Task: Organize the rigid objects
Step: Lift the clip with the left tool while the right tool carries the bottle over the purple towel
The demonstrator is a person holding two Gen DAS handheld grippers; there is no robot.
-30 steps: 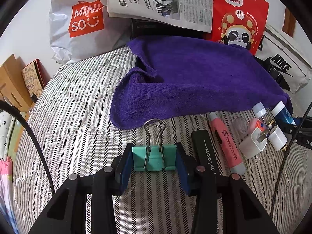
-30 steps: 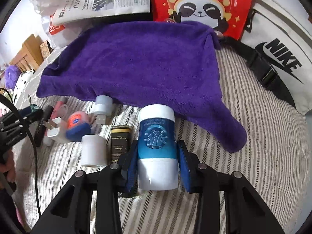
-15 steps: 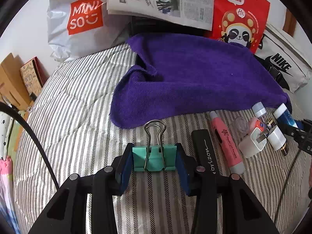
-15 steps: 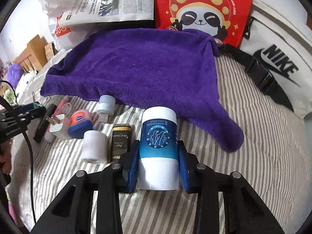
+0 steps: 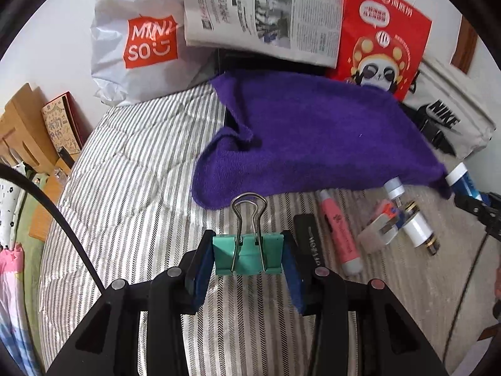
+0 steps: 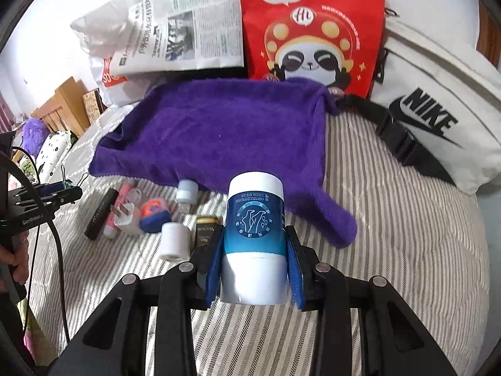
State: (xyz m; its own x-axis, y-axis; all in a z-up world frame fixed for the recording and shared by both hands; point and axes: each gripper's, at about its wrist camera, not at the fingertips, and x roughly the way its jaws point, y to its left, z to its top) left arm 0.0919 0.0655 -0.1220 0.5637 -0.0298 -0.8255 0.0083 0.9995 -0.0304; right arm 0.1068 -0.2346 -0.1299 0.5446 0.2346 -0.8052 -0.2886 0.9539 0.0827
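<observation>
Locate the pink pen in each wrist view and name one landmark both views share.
Left wrist: pink pen lies right of centre on the striped cover, beside the black case.
Right wrist: pink pen lies at left, partly hidden by the white plug.
Shared landmark: purple towel.

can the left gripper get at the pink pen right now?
Probably not as is. The left gripper has its jaws shut on a green binder clip, so it has no free grip. The pink pen lies uncovered on the striped bedspread just right of it, with nothing on top.
</observation>
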